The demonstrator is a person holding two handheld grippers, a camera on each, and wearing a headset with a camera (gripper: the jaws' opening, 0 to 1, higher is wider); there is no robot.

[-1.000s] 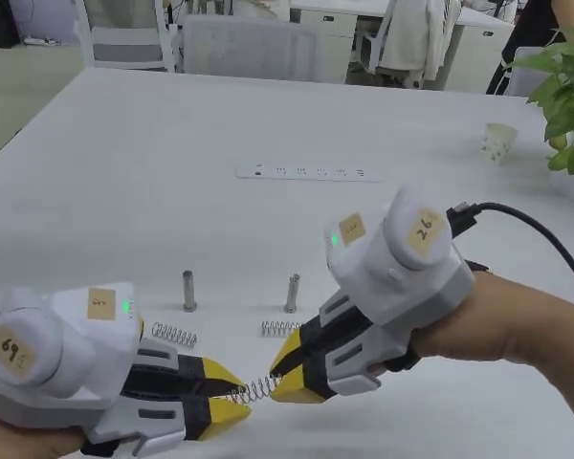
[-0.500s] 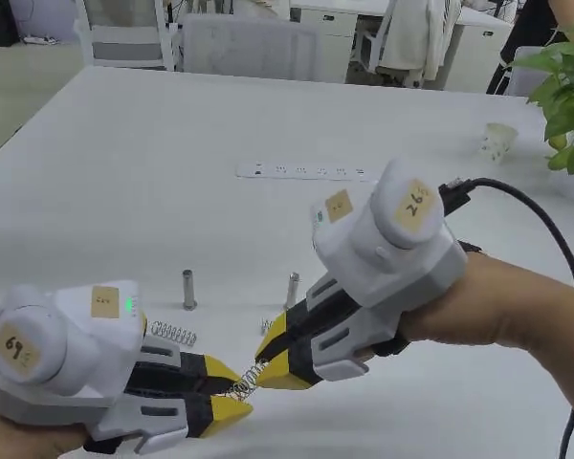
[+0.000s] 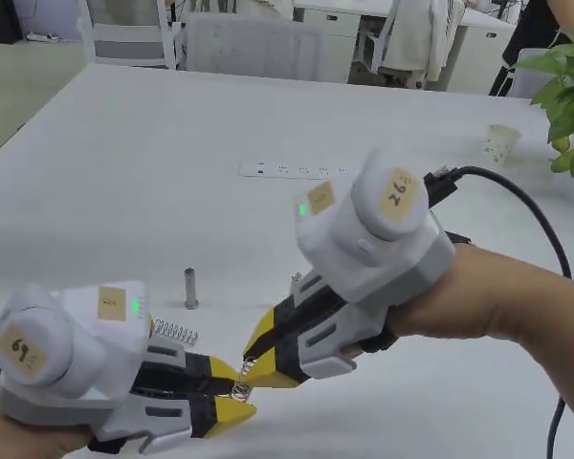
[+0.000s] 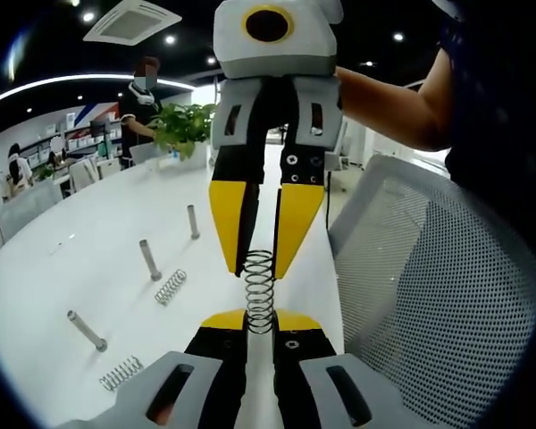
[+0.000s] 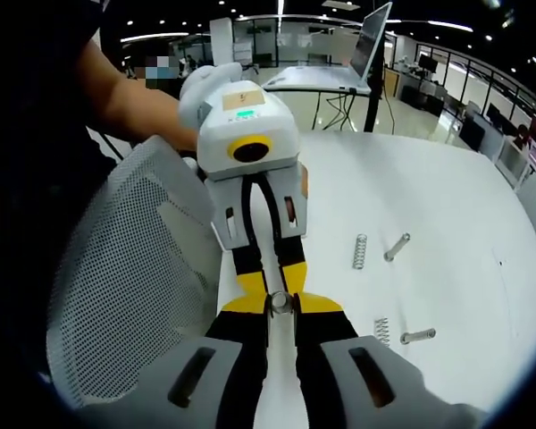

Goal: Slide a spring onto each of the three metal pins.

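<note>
Right tool [image 5: 281, 305] shifted left toward left tool [image 4: 260, 320]; both clamped nearly shut on ends of one spring [image 4: 260, 288]. Three pins [image 4: 149, 259] bare, spare springs [image 4: 170, 286] loose on bench [image 3: 124, 172]: none fitted yet.

Yellow-and-black fingers [image 3: 266, 337], silver spring [image 4: 260, 290], white table [image 3: 172, 143], green plant [image 3: 569, 105]

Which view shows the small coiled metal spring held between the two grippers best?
The left gripper view: the small coiled metal spring stands side-on, coils distinct, between the left gripper and right gripper. The right gripper view shows it end-on; the head view, a glimpse between the grippers.
</note>
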